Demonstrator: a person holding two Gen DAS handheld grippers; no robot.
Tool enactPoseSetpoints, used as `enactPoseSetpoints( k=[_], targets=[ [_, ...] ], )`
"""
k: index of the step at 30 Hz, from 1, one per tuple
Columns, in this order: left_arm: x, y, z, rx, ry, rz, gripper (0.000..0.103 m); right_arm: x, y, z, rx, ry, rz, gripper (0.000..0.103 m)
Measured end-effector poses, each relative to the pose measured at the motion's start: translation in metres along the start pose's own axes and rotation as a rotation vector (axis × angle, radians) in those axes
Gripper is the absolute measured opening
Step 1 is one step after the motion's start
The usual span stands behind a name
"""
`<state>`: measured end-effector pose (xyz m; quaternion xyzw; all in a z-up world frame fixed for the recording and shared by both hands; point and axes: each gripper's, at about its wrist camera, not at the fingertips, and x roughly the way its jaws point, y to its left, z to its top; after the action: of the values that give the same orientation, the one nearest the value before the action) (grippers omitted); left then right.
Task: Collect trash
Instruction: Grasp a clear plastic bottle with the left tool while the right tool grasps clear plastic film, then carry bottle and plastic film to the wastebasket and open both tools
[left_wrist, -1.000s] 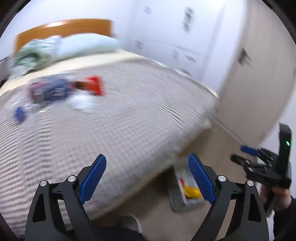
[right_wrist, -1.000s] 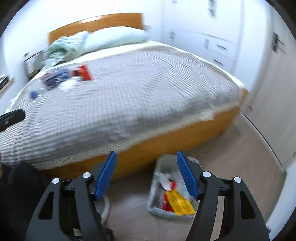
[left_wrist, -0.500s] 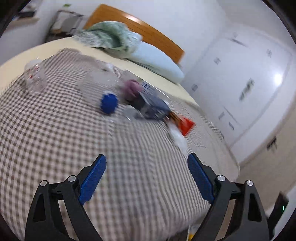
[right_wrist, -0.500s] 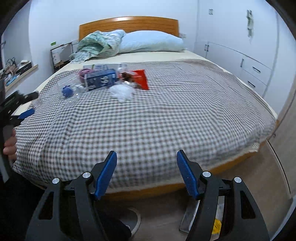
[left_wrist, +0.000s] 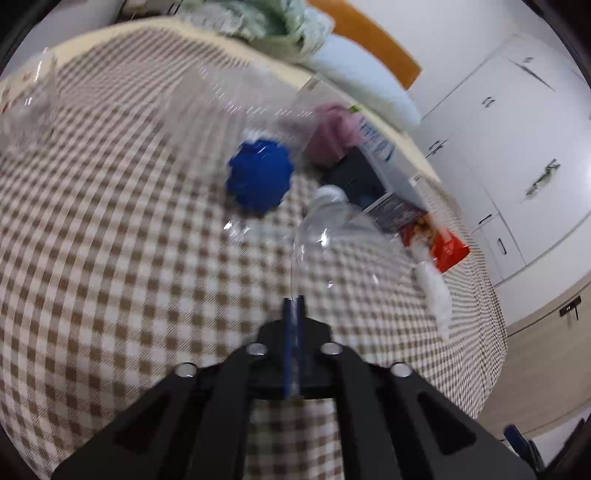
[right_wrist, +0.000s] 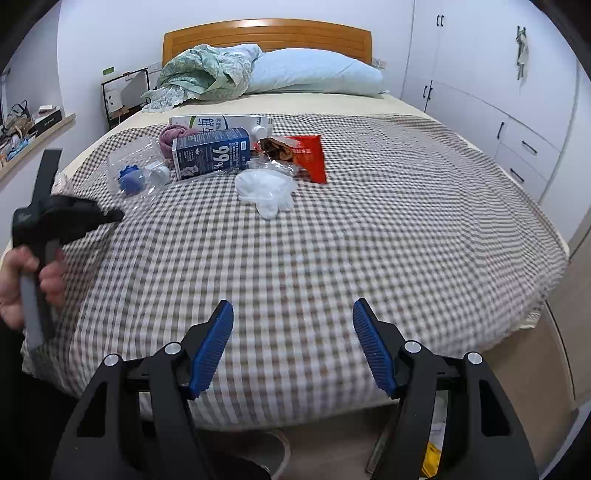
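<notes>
Since the earlier frame, left claw (left_wrist: 294, 314) has swung from the floor side over to the trash pile on the checked bed (right_wrist: 332, 236) & just been closing; now clenched, thin edge of clear plastic bag (left_wrist: 343, 243) pinched betw. its pads. Blue ball (left_wrist: 259, 174) sits inside clear plastic just beyond. Right claw (right_wrist: 292, 347) released, nothing betw. its pads, hovering at bed's foot. Blue carton (right_wrist: 211, 153) reads "99%"; white carton (right_wrist: 221, 123) behind it has print, unreadable. Red snack packet (right_wrist: 308, 157) & white glove (right_wrist: 266, 190) lie beside.
</notes>
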<state>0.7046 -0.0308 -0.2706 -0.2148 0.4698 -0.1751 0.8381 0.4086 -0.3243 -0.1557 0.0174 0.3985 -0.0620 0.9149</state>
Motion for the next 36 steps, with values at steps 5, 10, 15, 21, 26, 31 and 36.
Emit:
enactPoseSetpoints(
  k=[5, 10, 15, 21, 26, 31, 36],
  targets=[
    [-0.026, 0.006, 0.008, -0.025, -0.051, -0.06, 0.0, 0.042, 0.008, 0.035, -0.014, 0.005, 0.004, 0.065],
    [-0.031, 0.018, 0.011, -0.02, -0.056, -0.051, 0.0, 0.114, 0.023, 0.085, -0.012, 0.059, 0.007, 0.065],
    [-0.022, 0.021, 0.008, -0.015, -0.039, -0.064, 0.054, 0.17, 0.044, 0.123, -0.03, 0.12, -0.018, 0.065],
    [0.002, 0.02, 0.021, -0.046, -0.05, -0.013, 0.053, 0.181, 0.04, 0.123, 0.026, 0.151, 0.031, 0.031],
    [0.016, -0.003, 0.03, 0.037, -0.068, -0.037, 0.033, 0.133, 0.027, 0.108, 0.042, 0.07, 0.066, 0.015],
    [0.022, -0.017, 0.024, 0.103, -0.057, -0.014, 0.0, 0.067, 0.007, 0.081, 0.068, 0.0, 0.088, 0.014],
    [-0.013, -0.027, 0.004, 0.102, -0.105, -0.035, 0.0, 0.002, -0.027, 0.056, 0.091, -0.039, 0.052, 0.014]
  ],
)
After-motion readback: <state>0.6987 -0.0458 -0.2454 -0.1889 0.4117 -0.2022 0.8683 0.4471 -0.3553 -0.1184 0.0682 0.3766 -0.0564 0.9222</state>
